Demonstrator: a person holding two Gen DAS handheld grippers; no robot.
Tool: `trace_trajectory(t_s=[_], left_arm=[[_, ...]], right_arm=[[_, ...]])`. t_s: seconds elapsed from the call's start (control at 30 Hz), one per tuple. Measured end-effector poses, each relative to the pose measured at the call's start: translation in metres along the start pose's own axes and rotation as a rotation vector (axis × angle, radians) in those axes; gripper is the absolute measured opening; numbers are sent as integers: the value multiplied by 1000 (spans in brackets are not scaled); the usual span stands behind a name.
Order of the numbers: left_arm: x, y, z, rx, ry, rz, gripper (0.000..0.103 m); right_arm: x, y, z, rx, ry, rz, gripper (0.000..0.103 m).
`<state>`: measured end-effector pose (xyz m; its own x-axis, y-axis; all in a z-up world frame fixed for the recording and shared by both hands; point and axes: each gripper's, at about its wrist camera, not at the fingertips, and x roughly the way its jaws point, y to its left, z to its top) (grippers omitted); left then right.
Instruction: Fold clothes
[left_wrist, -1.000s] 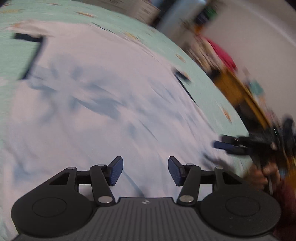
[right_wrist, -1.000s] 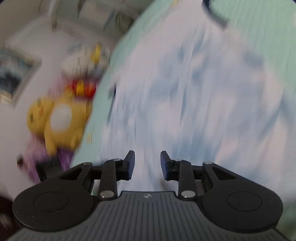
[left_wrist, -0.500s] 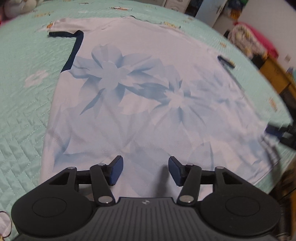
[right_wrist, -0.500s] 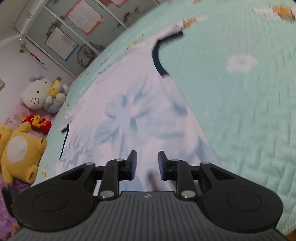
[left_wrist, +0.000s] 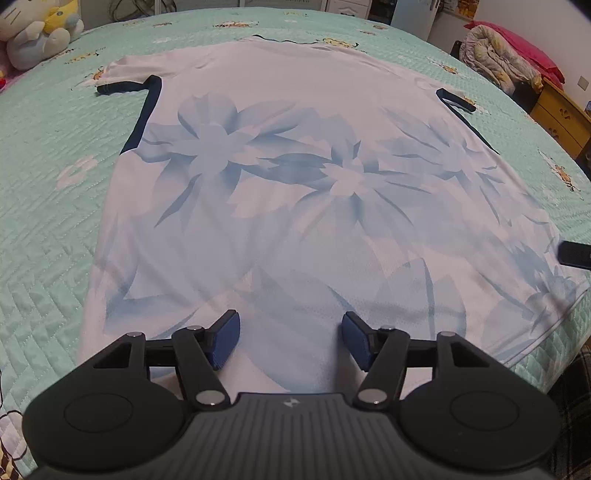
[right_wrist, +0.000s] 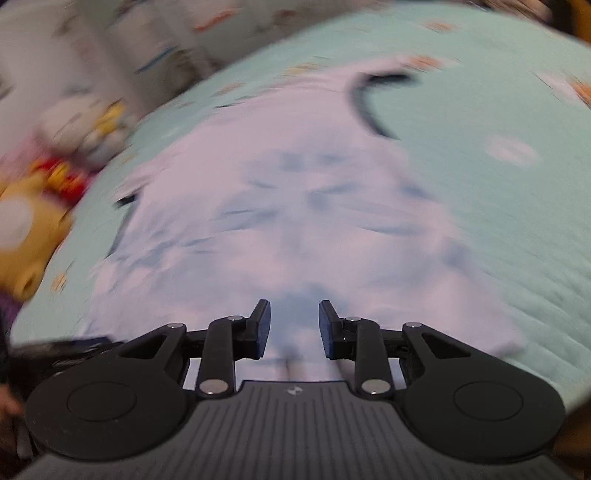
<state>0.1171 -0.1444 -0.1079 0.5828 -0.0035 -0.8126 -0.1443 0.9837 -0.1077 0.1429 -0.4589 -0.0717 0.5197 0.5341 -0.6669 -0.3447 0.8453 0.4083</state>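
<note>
**T-shirt spread flat on the bed, both hand-held grippers empty above its hem**

I see the T-shirt (left_wrist: 295, 177) lying flat on the bed (left_wrist: 48, 206), which wears a mint-green quilted cover. The shirt is white with pale blue flowers and dark navy trim at the sleeve ends; its collar points away from me and its hem lies nearest my cameras. Both short sleeves are spread out to the sides.

My left hand-held gripper (left_wrist: 290, 341) hangs over the hem area, tilted down toward the cloth. Its jaws are opening, the blue pads (left_wrist: 223, 343) stand well apart, and nothing is between them but the shirt fabric lying below.

My right hand-held gripper (right_wrist: 293, 328) sits over the shirt (right_wrist: 295, 206) near the hem as well. That view is smeared with motion blur, yet the gap between its dark pads (right_wrist: 260, 328) is plain: the jaws are parted, narrower than the left ones, and grip nothing. The tip of this gripper shows in the left view at the right edge, beside the shirt's corner.

Plush toys (left_wrist: 37, 33) sit at the far left corner of the bed, and a folded quilt (left_wrist: 506, 55) rests beyond the far right side.
</note>
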Motion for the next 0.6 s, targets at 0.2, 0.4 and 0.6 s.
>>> trace_trajectory(t_s=[0.2, 0.4, 0.6], left_arm=[[1, -7, -3, 38, -10, 19, 70], [2, -7, -4, 39, -16, 15, 71], [1, -7, -6, 49, -27, 11, 71]], right_arm=[[45, 64, -41, -137, 188, 88, 29], [17, 96, -41, -252, 180, 69, 29], [31, 100, -23, -210, 75, 105, 29]])
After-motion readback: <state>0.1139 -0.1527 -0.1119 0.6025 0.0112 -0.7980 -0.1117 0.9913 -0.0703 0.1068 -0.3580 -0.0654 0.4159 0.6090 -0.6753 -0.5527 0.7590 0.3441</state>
